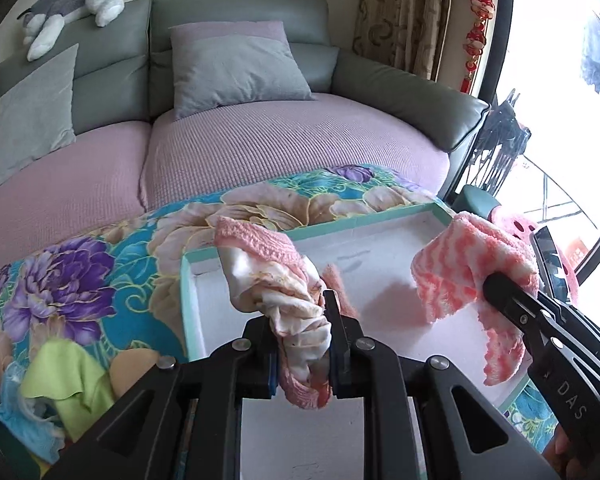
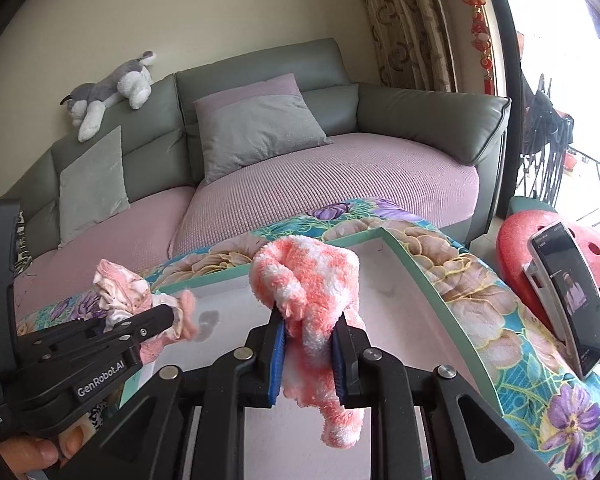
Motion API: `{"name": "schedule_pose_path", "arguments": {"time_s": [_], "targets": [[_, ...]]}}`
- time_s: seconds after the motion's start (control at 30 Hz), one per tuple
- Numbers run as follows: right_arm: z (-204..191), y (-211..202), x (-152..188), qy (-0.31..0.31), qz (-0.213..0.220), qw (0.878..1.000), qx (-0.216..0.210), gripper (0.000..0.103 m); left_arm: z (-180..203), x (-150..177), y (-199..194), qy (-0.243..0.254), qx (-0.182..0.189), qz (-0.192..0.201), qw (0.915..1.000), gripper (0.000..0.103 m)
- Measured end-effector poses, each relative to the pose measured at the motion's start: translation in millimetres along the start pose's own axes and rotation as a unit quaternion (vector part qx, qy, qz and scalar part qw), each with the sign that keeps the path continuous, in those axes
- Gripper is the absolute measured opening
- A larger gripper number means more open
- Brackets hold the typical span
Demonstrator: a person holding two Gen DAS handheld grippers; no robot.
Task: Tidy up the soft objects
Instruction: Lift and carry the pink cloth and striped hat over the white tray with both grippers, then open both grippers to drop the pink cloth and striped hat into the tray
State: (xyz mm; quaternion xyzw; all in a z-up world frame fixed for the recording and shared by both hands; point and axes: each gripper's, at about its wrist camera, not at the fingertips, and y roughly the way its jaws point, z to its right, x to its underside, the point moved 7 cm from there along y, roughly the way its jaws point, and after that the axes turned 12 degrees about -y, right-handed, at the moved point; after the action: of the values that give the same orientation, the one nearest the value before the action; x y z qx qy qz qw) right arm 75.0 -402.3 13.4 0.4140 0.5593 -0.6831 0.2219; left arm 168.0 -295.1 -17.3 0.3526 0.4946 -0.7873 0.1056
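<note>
At the far left of the left wrist view a lime-green cloth [image 1: 66, 376] lies crumpled on the floral quilt [image 1: 112, 240] with a light blue lacy cloth [image 1: 24, 420] beside it. To their right sits a shallow white tray with a teal rim [image 1: 188, 300].

The left gripper [image 1: 302, 344] hangs above the tray's near left part, its jaws nearly closed and pinching a cream sock with a pink knitted cuff [image 1: 272, 276]. The sock's long axis runs roughly along the fingers: the cuff end points up and away toward the sofa, bunched over the tray's left rim, and the other end hangs down between the pads toward the camera.

Farther right, the right gripper [image 2: 306, 340] is closed as far as it goes on a fluffy pink-and-white sock [image 2: 308, 276]. That sock is folded over the fingertips, its rounded bend standing above the tray and pointing away toward the sofa, while its loose tail droops down between the fingers toward the tray floor. The two socks are well apart, one on each side of the tray.

At the right edge a phone [image 2: 572, 300] leans upright against a red perforated stool [image 2: 516, 256]. Behind everything stands a grey-green sofa [image 2: 420, 116] with lilac seat covers, grey cushions and a plush husky [image 2: 112, 88] lying along its backrest.
</note>
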Motion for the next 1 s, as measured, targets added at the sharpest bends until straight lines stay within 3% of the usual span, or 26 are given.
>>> {"name": "schedule_pose_path", "arguments": {"time_s": [0.27, 0.87, 0.97, 1.0], "targets": [[0.0, 8.7, 4.8, -0.002, -0.013, 1.000, -0.001, 0.021, -8.6, 18.8, 26.9, -0.017, -0.007, -0.027, 0.9995, 0.019], [-5.6, 6.4, 3.7, -0.024, -0.018, 1.000, 0.008, 0.021, 1.1, 37.4, 8.4, -0.028, -0.003, -0.038, 0.9989, 0.022], [-4.5, 6.0, 3.2, -0.023, -0.021, 0.999, 0.008, 0.024, 0.1, 32.9, 1.4, -0.031, -0.003, -0.029, 0.9991, 0.038], [-4.3, 6.3, 3.6, -0.022, -0.022, 0.999, 0.009, 0.024, -0.5, 31.0, -0.3, -0.031, -0.006, -0.025, 0.9992, 0.048]]}}
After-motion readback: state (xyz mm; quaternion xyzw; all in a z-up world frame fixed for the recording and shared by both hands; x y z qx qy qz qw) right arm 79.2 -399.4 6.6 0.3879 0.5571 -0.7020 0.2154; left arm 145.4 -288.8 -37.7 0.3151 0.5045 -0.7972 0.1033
